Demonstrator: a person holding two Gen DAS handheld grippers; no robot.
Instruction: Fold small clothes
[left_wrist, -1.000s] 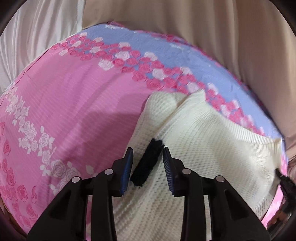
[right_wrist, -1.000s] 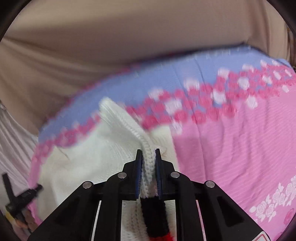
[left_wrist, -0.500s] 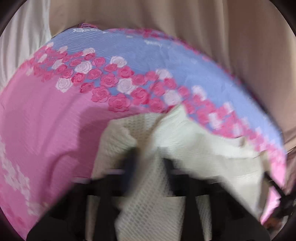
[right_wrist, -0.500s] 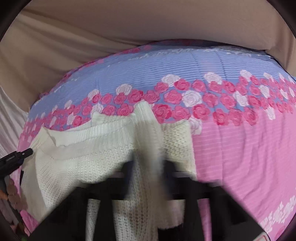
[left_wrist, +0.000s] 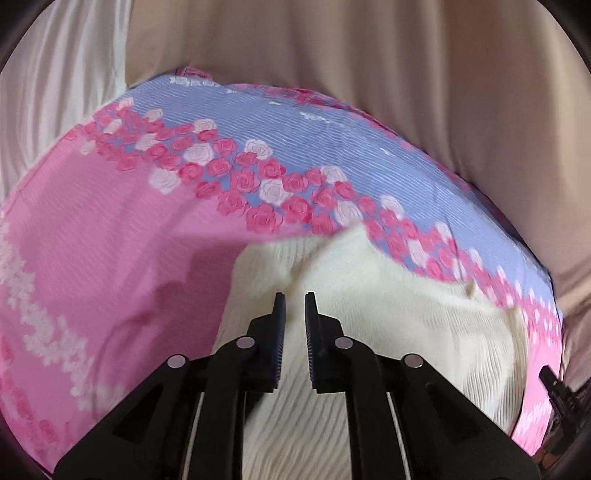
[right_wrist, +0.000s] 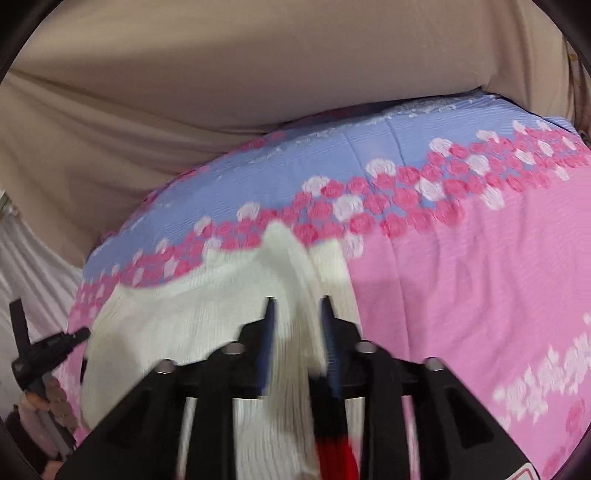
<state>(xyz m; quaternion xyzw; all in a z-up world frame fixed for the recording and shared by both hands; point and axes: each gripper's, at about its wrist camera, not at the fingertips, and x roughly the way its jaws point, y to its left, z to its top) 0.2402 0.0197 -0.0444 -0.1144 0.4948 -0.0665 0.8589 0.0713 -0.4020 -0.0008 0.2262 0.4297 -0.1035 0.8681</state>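
A cream knitted sweater (left_wrist: 388, 314) lies on a pink and lilac rose-print bedspread (left_wrist: 110, 240). My left gripper (left_wrist: 294, 314) is over the sweater's left part, jaws narrowly apart around a raised fold of knit; I cannot tell if they pinch it. In the right wrist view the sweater (right_wrist: 184, 317) lies left of centre. My right gripper (right_wrist: 297, 321) has its jaws apart, with a ridge of cream knit between them and a black and red trim (right_wrist: 332, 439) just below. This view is motion-blurred.
Beige curtain fabric (left_wrist: 369, 74) hangs behind the bed. The bedspread's far edge (right_wrist: 369, 122) meets it. The other gripper's black tip shows at the right edge of the left wrist view (left_wrist: 554, 384) and at the left edge of the right wrist view (right_wrist: 48, 347).
Both grippers moved forward over the sweater. The left jaws narrowed and the black trim left its view. The right jaws, shut on the knit a second ago, have opened wider.
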